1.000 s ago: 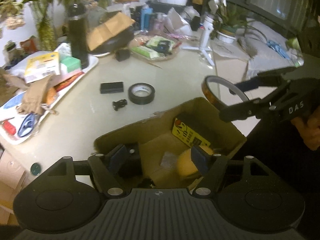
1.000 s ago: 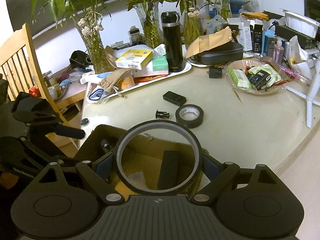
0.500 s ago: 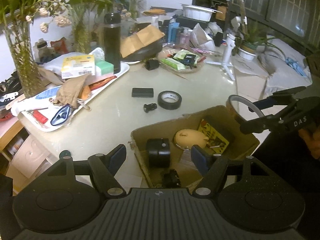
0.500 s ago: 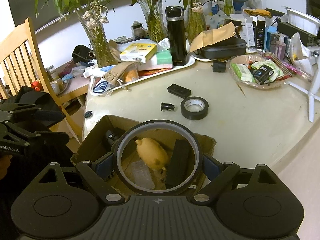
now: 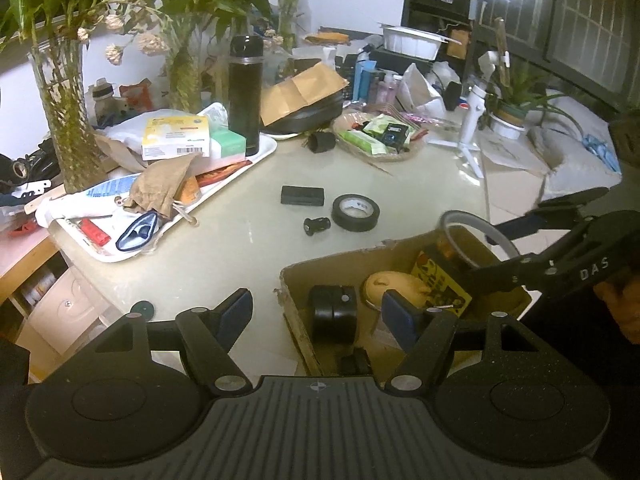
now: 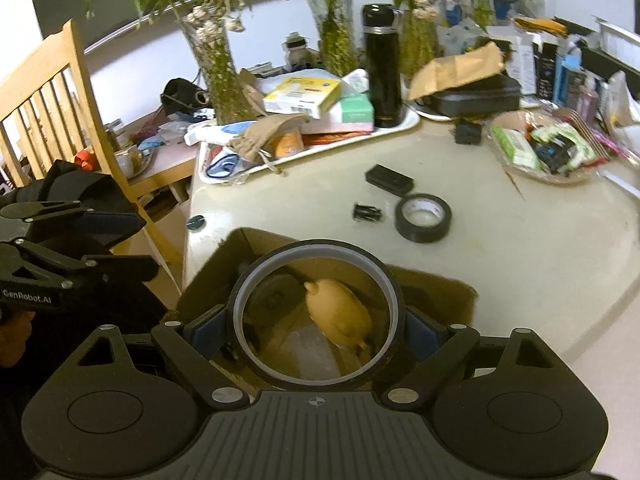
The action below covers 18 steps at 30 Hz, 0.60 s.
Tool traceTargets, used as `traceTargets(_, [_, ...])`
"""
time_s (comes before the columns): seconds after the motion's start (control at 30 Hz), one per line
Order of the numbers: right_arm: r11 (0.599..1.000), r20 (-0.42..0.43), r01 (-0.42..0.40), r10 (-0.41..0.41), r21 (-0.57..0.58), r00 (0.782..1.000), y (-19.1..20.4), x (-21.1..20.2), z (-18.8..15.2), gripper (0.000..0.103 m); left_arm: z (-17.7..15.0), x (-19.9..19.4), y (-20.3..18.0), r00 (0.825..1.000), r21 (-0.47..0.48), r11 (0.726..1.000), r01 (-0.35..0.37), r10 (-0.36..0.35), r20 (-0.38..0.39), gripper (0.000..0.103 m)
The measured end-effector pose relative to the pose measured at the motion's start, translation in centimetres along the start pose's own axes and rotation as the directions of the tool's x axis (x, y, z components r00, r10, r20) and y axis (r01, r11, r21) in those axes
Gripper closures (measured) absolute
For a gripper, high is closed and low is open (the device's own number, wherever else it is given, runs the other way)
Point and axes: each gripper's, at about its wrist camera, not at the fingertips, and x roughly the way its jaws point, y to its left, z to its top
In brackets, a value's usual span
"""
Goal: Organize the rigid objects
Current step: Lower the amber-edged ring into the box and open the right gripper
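My right gripper (image 6: 316,326) is shut on a wide, thin tape ring (image 6: 316,245) and holds it over an open cardboard box (image 6: 434,282). Through the ring I see a yellow rounded toy (image 6: 340,314) lying in the box. The left wrist view shows the box (image 5: 340,268) holding the toy (image 5: 390,282), a black cylinder (image 5: 334,312) and a yellow-black card (image 5: 438,280). My left gripper (image 5: 316,310) stands open and holds nothing, in front of the box's left corner. On the table lie a black tape roll (image 5: 355,213), a small black case (image 5: 302,195) and a black plug (image 5: 316,225).
A white tray (image 5: 256,160) piled with boxes and bags fills the left side, with a black flask (image 5: 245,92) on it. Glass vases (image 5: 64,120) with plants stand behind. A basket of packets (image 5: 380,138) sits at the back. A wooden chair (image 6: 52,104) stands left of the table.
My left gripper has drawn back out of the box and swung left, still open. The yellow toy now lies in the box. The right gripper has moved forward with the ring.
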Motion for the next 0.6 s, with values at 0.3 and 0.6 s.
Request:
traceTargets(0.3, [0.999, 0.021, 0.027, -0.027, -0.017, 0.999, 0.9, 1.9, 1.8, 0.000, -0.1, -0.1, 0.2, 1.000, -0.007, 1.000, -0.002, 0.002, 0.005, 0.032])
traceTargets(0.6, [0.997, -0.010, 0.063, -0.064, -0.035, 0.998, 0.5, 1.4, -0.1, 0.000, 0.0, 0.1, 0.1, 1.000, -0.003, 1.000, -0.001, 0.001, 0.001, 0.032])
